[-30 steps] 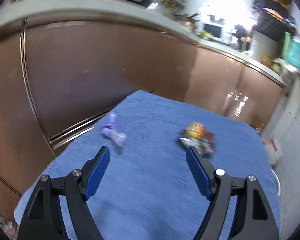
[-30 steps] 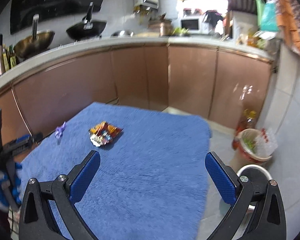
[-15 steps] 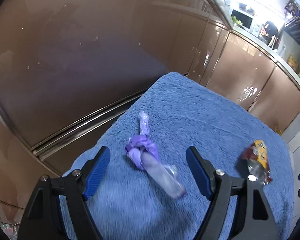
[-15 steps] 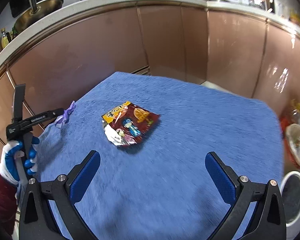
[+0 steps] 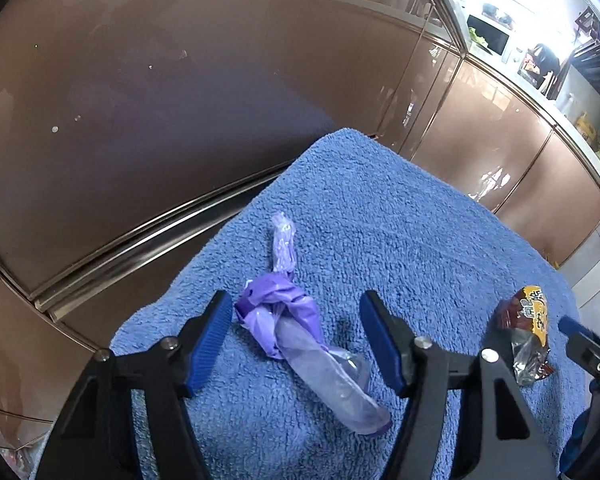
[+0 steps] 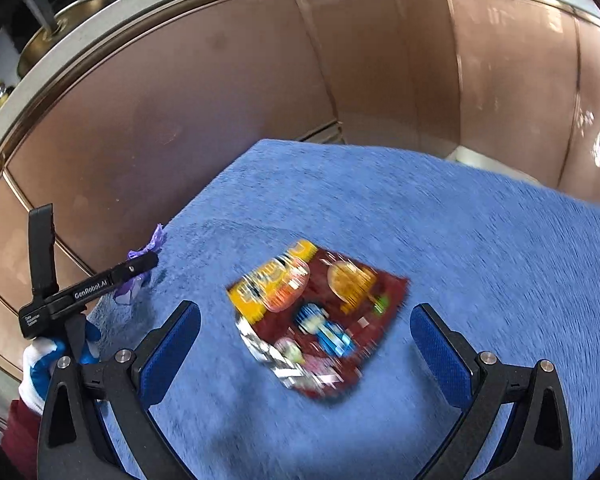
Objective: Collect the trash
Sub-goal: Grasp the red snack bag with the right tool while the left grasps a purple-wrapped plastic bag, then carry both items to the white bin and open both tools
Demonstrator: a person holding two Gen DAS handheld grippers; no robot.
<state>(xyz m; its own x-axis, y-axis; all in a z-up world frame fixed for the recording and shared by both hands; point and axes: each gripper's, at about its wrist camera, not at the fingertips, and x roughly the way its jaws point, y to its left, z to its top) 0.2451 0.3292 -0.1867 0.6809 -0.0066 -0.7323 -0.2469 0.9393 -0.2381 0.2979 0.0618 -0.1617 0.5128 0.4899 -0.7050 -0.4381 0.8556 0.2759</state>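
A crumpled purple plastic wrapper (image 5: 296, 320) lies on the blue towel (image 5: 400, 220), between the fingers of my open left gripper (image 5: 296, 336), which straddles it without closing. It shows small in the right wrist view (image 6: 140, 276), behind the left gripper's body (image 6: 80, 292). A red and yellow snack packet (image 6: 316, 316) lies flat on the towel, just ahead of and between the fingers of my open right gripper (image 6: 304, 348). The packet also shows at the right of the left wrist view (image 5: 528, 332).
Brown kitchen cabinet doors (image 5: 180, 100) stand close behind the towel-covered table. A counter (image 6: 100, 28) with a pan runs above them. The towel's far edge (image 6: 380, 152) drops off to the floor.
Both grippers have moved forward and down. The purple wrapper now lies between the left fingers, and the snack packet is much closer to the right fingers. Both stay open.
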